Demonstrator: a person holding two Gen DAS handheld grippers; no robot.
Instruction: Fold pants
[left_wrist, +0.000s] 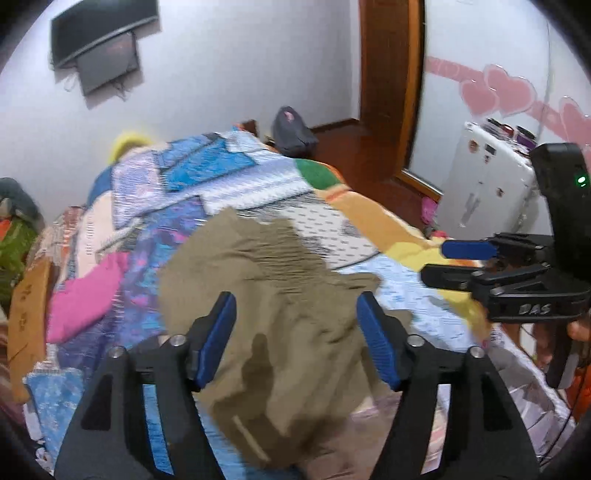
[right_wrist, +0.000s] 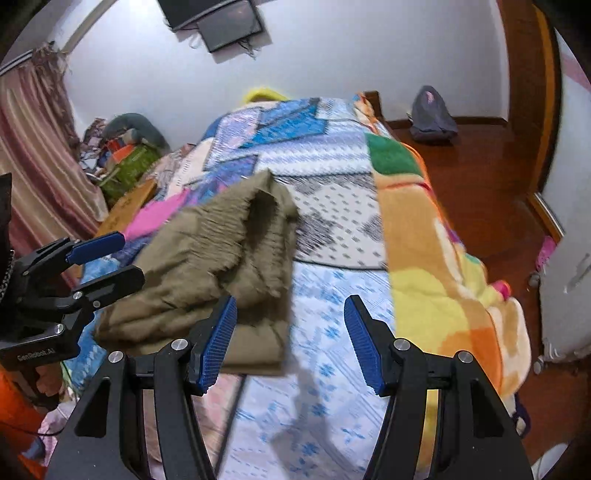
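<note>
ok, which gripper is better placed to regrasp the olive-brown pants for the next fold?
Left, probably. The left gripper hangs open directly over the crumpled olive-brown pants, cloth showing between its pads. The right gripper is open over bare blue-flowered sheet, with the pants off to its left.

Pants lie bunched on a bed, left of its middle; a backpack sits on the floor to the bed's right, against the far wall.

Olive pants bunched on the patchwork bedspread, right tool (jaws apart, empty) above.
</note>
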